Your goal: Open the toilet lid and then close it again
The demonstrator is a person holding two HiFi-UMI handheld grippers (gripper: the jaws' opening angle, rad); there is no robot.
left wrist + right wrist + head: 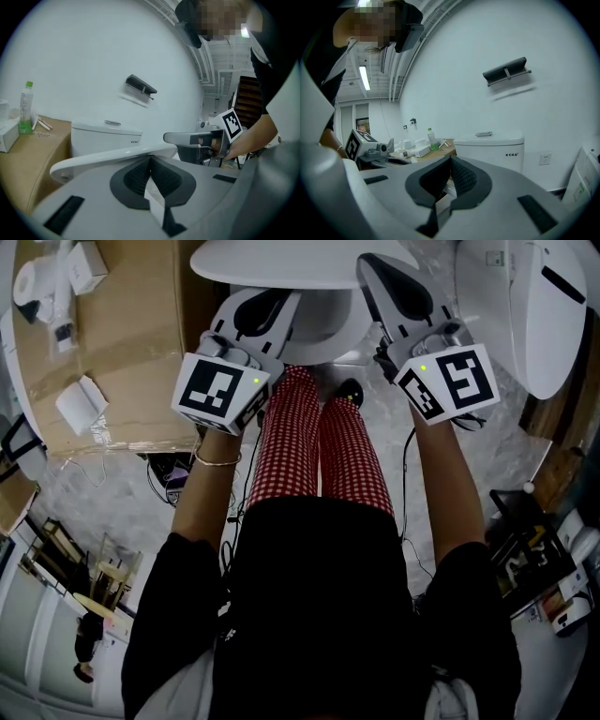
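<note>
**At top centre of head view: lid down, both grippers closed on nothing**

Top centre, head view: white toilet lid point(291, 266) lies low over bowl point(328, 329). Can't tell if it's fully seated. Person stands facing it in red-check trousers point(291, 437) and a black top, one gripper per hand, both held up at the bowl front.

Left gripper point(150, 159): own view shows the two dark pads meeting at the tips, nothing btw them. Tips sit right at the lid's front rim, approx level w/ it. Touching or just short, can't tell. Lid rim runs as a white arc across mid-frame of that view. Cistern point(105, 136) stands behind it, fully visible above the lid.

Right gripper point(450, 159): same, pads together at the tips, empty. In head view it's at the lid's right edge, upper right of centre. Its own view looks over the jaws to the cistern. Wall socket point(544, 159) sits at right of frame, dark wall bracket point(506, 71) upper right.

Left side, head view: bench point(122, 334) w/ brown cardboard top stands beside the toilet, small white boxes on it. Green-cap bottle point(26, 110) stands on it, at left edge of left gripper view.

Upper right, head view: another white unit point(534, 306), apart from the toilet.
</note>
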